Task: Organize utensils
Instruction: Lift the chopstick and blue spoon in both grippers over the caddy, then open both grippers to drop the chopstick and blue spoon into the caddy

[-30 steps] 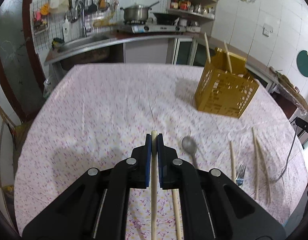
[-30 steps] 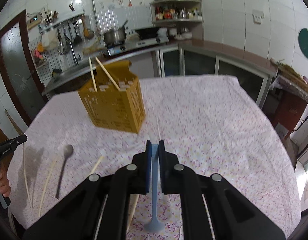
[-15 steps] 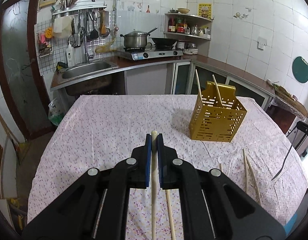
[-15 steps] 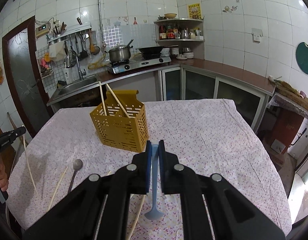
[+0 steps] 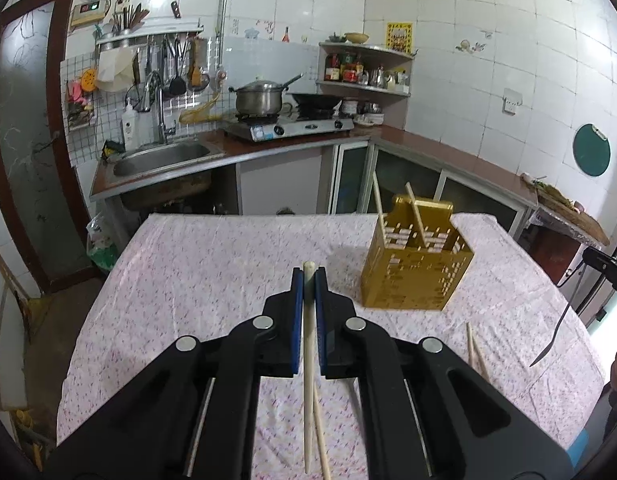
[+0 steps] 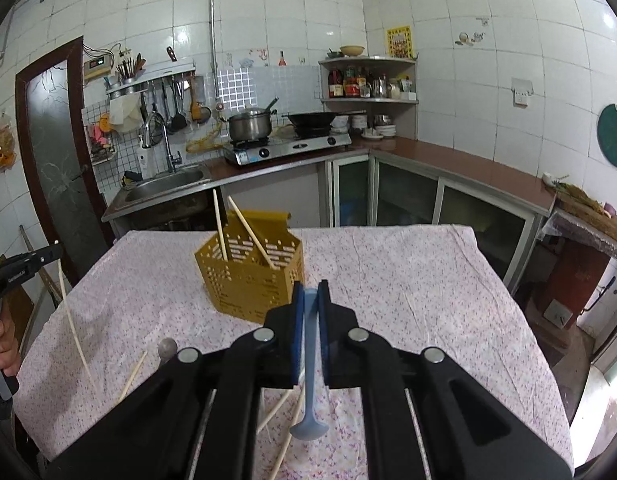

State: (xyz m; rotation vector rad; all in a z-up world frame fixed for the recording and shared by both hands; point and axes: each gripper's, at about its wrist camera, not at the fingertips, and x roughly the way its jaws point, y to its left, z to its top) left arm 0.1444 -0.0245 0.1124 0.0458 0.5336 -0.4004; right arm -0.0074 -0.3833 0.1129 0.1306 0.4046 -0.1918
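So my left gripper point(image 5: 309, 276) is clamped on a chopstick point(image 5: 308, 360) and the right gripper point(image 6: 310, 290) is pinching a blue spoon point(image 6: 309, 400), bowl hanging down. Both are up off the table point(image 6: 408, 280). The yellow holder point(image 6: 252, 276) sits ahead with two chopsticks in it. Loose chopsticks point(image 5: 477, 350) and a metal spoon point(image 6: 166, 347) lie on the cloth.

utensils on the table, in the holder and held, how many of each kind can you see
chopsticks: 6 (2 in the yellow holder, one upright; 1 in the left gripper; 3 loose on the cloth)
spoon: 1
blue-handled fork: 1, in the right gripper
total: 8; more may hide behind the grippers
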